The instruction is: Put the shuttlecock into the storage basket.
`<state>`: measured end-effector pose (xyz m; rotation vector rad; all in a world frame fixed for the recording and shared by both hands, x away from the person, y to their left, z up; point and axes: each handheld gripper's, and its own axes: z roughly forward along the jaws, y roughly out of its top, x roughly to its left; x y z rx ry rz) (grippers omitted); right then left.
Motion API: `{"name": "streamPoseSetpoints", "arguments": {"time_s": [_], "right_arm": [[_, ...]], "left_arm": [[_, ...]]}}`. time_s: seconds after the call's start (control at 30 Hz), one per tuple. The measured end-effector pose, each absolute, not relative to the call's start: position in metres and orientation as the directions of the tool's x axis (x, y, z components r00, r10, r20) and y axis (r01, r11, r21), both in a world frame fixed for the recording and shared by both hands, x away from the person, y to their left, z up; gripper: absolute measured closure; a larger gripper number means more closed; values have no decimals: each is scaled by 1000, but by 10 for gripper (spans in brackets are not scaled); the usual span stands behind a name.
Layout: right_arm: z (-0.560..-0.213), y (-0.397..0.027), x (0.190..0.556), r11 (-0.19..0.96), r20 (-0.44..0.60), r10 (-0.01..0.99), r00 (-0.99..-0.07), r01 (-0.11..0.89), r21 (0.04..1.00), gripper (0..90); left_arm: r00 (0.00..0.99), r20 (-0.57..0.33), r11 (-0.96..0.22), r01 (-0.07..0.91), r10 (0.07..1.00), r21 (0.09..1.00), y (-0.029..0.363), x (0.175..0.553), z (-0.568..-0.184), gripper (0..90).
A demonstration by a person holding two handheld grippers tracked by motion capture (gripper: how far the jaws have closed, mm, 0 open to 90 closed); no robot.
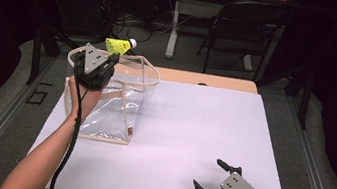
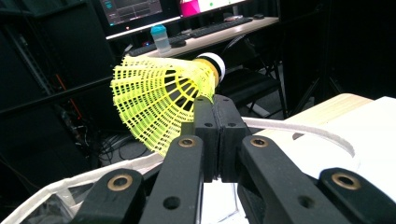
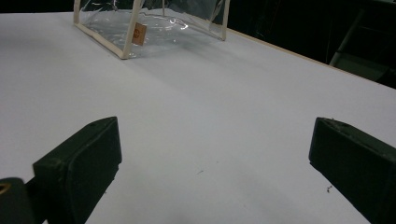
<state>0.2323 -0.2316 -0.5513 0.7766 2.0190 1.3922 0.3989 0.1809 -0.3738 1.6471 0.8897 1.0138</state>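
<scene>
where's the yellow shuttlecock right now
In the high view the yellow shuttlecock is far left, pinched by its skirt in the left hand-held gripper above the clear bag's open top.

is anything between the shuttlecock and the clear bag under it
Nothing visible. The left gripper is shut on the skirt of the yellow shuttlecock and holds it above the far rim of the clear bag, whose mouth stands open. The right gripper rests open at the table's near edge, well clear.

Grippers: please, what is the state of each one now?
Left gripper: closed, holding the yellow shuttlecock by its skirt.
Right gripper: open, holding nothing.
</scene>
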Motion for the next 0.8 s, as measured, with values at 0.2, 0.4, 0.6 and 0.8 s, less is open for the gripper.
{"name": "streamPoseSetpoints", "arguments": {"time_s": [0.2,0.4,0.6,0.8], "right_arm": [[-551,-232,232,294,-121,727,-676,147,944,20],[-551,-232,232,295,-122,726,-676,146,944,20],[-551,-232,232,294,-122,727,-675,147,944,20],[-551,-232,232,294,-122,728,-675,147,945,20]], "left_arm": [[386,203,-254,85,900,963,187,398,-374,896],[383,206,-260,95,900,961,191,397,-376,895],[380,207,-264,104,902,959,194,397,-378,895],[381,201,-259,107,903,960,198,395,-380,895]]}}
